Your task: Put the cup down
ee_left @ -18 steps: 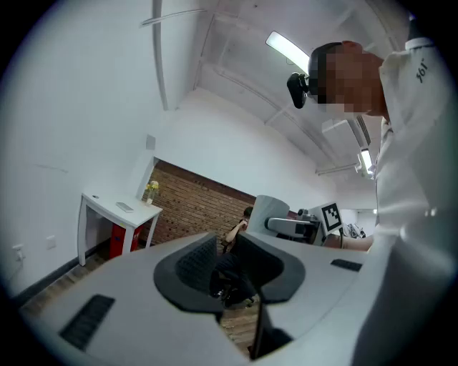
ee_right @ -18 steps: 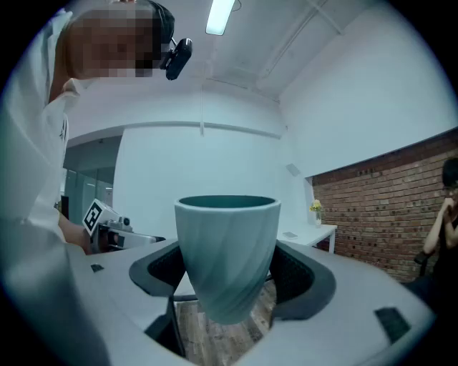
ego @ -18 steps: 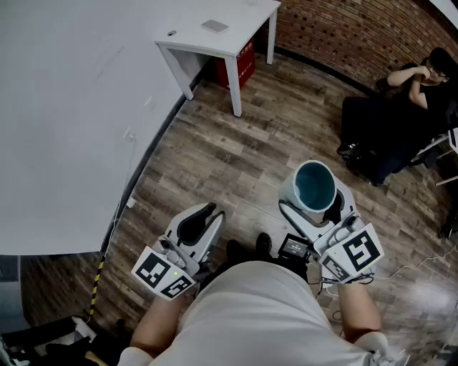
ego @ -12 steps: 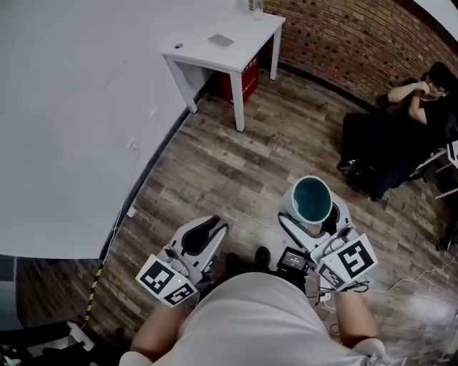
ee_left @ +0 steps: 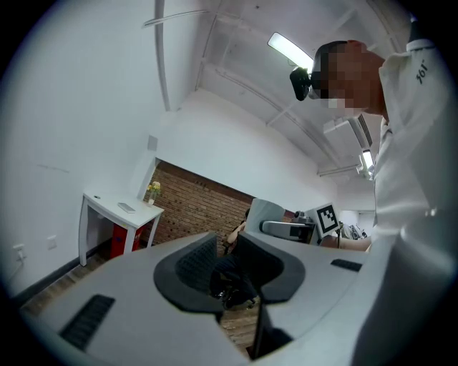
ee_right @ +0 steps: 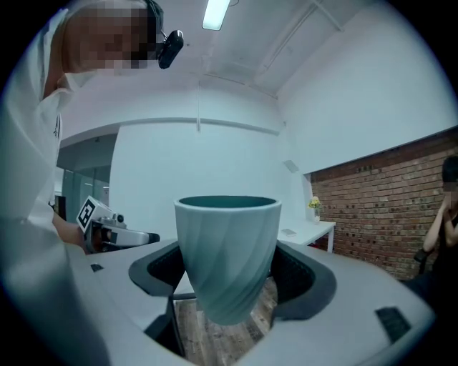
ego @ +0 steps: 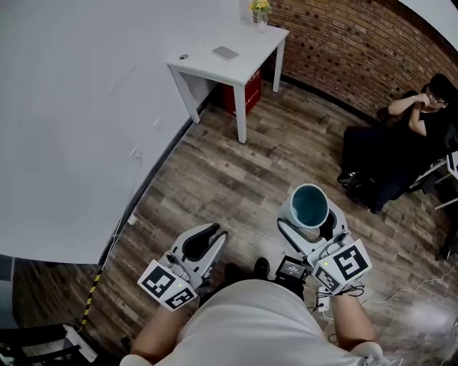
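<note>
Okay, teal cup (ego: 310,203) held midair over floor (ego: 236,179)
The right gripper (ego: 308,216) clamps it upright; left gripper (ego: 203,234) narrowly apart, empty. Keep level, reach white table (ego: 215,64), seat base before releasing

White surface (ego: 243,41) stood far, flowers (ego: 259,6) on it, red box (ego: 248,91) beneath; person (ego: 392,154) sat right by brick wall (ego: 336,43).
</note>
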`<state>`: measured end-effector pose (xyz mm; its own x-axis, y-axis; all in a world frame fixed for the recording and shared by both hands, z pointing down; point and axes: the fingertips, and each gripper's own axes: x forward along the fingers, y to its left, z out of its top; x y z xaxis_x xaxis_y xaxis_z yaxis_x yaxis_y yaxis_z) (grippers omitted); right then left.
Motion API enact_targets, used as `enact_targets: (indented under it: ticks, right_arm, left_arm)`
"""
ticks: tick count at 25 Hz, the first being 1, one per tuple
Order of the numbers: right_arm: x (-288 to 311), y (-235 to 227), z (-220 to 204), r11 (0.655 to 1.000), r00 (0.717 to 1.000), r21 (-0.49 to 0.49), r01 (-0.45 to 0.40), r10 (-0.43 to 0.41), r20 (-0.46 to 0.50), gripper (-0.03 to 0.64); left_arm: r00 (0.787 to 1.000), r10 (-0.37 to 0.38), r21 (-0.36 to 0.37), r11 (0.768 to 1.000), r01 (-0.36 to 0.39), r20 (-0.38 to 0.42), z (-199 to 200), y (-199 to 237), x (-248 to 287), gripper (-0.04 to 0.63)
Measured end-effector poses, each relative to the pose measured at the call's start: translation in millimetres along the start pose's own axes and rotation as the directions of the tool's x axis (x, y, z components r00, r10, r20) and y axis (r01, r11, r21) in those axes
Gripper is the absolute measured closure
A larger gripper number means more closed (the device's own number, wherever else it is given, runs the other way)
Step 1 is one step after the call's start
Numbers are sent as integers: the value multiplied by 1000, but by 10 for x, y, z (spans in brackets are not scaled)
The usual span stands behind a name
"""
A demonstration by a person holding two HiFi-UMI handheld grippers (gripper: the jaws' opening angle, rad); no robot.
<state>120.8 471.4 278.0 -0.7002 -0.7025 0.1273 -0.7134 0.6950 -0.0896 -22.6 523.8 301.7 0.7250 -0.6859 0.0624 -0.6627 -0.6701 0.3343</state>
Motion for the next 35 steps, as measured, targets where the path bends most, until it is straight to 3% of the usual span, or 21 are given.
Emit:
enact_targets:
  ticks: [22,35]
  right_arm:
    - [-90,-254,-113,1000,1000,27,2,-2,-15,244]
    - [-136,-596,-151,999,999,20,-30,30,-15,244]
  left_arm:
    - [1000,12,9,1000,-12,-21,-65,-61,251,495]
    - [998,66,12,998,-65,-18,-110,-35,584,466]
